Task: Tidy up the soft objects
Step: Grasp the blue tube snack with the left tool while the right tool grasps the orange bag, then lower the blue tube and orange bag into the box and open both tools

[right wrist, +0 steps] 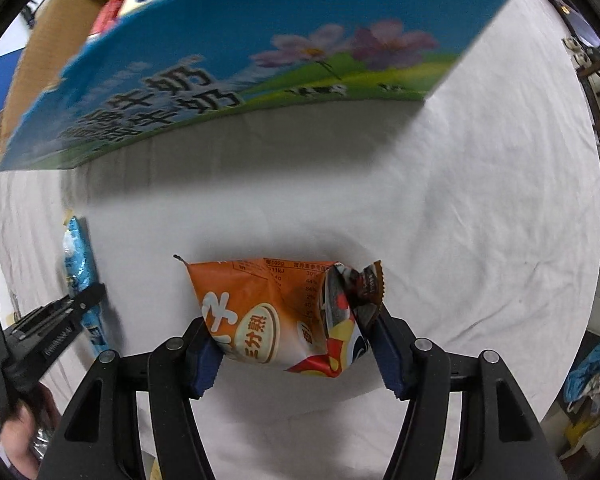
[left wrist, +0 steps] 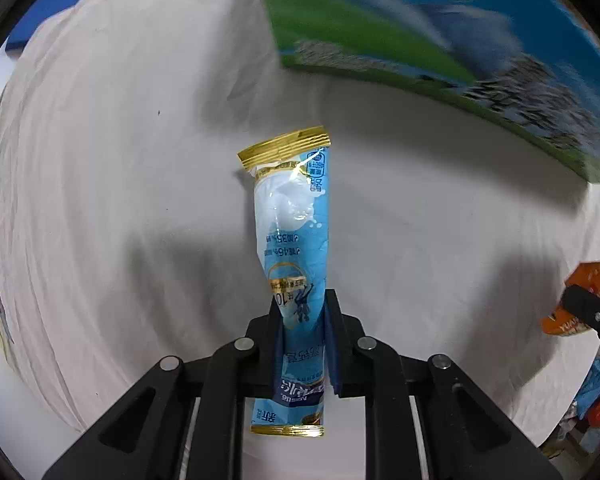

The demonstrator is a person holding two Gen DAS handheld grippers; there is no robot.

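My left gripper (left wrist: 302,312) is shut on a long light-blue stick sachet (left wrist: 294,220) with gold sealed ends, held above the white cloth. The sachet and left gripper also show at the left of the right wrist view (right wrist: 78,268). My right gripper (right wrist: 292,332) is shut on an orange snack packet (right wrist: 260,304), with a smaller dark red-and-brown packet (right wrist: 352,300) pressed against its right finger. The orange packet shows at the right edge of the left wrist view (left wrist: 588,296). A blue-and-green printed milk carton box (right wrist: 228,60) stands just beyond both grippers.
The white wrinkled cloth (left wrist: 120,160) covers the table. The box is open at the top, with packets inside (right wrist: 116,4). A blue panel (left wrist: 40,28) lies at the far left. Clutter (right wrist: 588,380) sits off the table's right side.
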